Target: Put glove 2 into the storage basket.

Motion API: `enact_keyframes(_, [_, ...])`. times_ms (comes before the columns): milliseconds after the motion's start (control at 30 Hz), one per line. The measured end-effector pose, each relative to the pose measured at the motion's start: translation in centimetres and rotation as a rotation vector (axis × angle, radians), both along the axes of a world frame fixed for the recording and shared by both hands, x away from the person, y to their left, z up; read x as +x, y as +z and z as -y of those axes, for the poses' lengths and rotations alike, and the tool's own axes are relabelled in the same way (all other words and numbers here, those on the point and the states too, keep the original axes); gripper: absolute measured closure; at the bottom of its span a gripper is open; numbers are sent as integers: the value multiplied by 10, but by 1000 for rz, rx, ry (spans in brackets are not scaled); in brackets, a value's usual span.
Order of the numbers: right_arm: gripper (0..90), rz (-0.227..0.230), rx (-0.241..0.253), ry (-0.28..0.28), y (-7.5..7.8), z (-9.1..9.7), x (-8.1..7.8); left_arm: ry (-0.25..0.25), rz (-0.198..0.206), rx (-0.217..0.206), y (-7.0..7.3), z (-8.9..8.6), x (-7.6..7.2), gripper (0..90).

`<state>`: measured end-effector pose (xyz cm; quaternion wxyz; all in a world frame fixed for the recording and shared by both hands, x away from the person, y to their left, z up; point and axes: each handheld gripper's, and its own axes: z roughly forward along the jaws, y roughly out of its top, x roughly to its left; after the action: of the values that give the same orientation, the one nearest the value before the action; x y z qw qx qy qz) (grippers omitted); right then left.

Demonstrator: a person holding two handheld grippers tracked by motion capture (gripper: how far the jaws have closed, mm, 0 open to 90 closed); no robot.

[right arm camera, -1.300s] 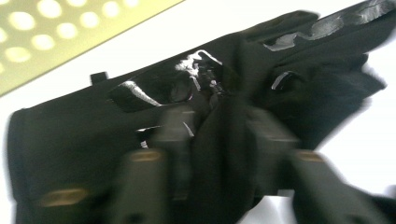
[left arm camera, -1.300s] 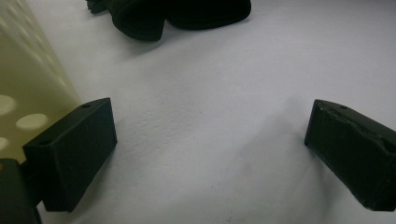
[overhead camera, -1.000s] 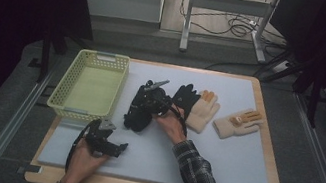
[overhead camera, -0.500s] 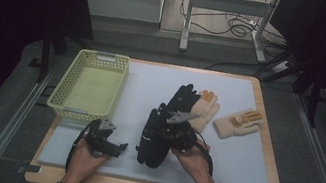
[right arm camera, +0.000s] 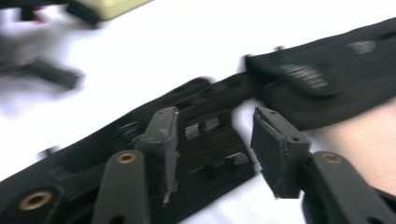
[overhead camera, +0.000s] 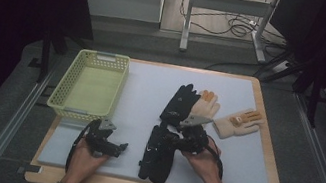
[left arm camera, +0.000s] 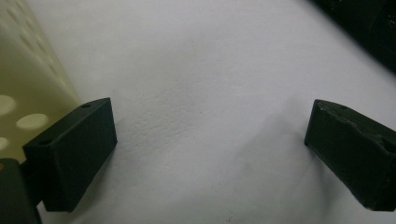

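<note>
Black glove [overhead camera: 159,154] just released right of basket [overhead camera: 88,86]; right gripper [right arm camera: 212,149] jaws just opened, left gripper [left arm camera: 210,149] jaws spread, empty; lift clear before regrasping.

No legible text anywhere. The black glove [right arm camera: 219,140] has pale printed marks, centre of the right gripper view, too blurred to read.

Beside my black gripper [overhead camera: 161,144] lies a black glove [overhead camera: 157,157] with small grey markings. Beyond it, another black glove [overhead camera: 179,103] overlaps a cream one [overhead camera: 205,107]; a tan glove [overhead camera: 237,123] has orange fingertips. The basket [overhead camera: 61,99] is pale yellow-green, the mat [overhead camera: 249,167] pale grey-blue.
</note>
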<state>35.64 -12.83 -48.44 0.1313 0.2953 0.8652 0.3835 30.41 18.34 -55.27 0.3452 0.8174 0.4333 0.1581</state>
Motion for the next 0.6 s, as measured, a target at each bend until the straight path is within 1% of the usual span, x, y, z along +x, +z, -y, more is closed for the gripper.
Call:
enact_keyframes(33, [560, 12, -22, -18, 3, 1, 18, 0, -1, -1, 0, 0, 0, 26])
enact_keyframes(133, [599, 17, -46, -45, 4, 0, 42, 2, -1, -4, 0, 0, 0, 26])
enact_keyframes(233, [621, 21, -59, -69, 3, -5, 71, 1, -1, -3, 0, 0, 0, 26])
enact_keyframes(267, [621, 20, -65, -75, 2, -6, 77, 1, -1, -2, 0, 0, 0, 26])
enact_keyframes(300, [621, 20, -65, -75, 2, -6, 77, 1, -1, -2, 0, 0, 0, 26])
enact_keyframes(333, [612, 30, -81, -89, 1, -10, 94, 0, -2, 0, 0, 0, 0, 26])
enact_keyframes(367, [612, 30, -81, -89, 1, -10, 94, 0, -2, 0, 0, 0, 0, 26])
enact_keyframes(400, [558, 38, -94, -95, -1, -14, 106, 1, -2, -3, 0, 0, 0, 26])
enact_keyframes(467, [503, 51, -118, -112, -4, -16, 117, 1, -2, -3, 0, 0, 0, 26])
enact_keyframes(500, [484, 52, -120, -120, -6, -16, 121, 0, -1, -2, 0, 0, 0, 26])
enact_keyframes(600, [414, 36, -120, -136, -13, -16, 133, 1, -1, -4, 0, 0, 0, 26])
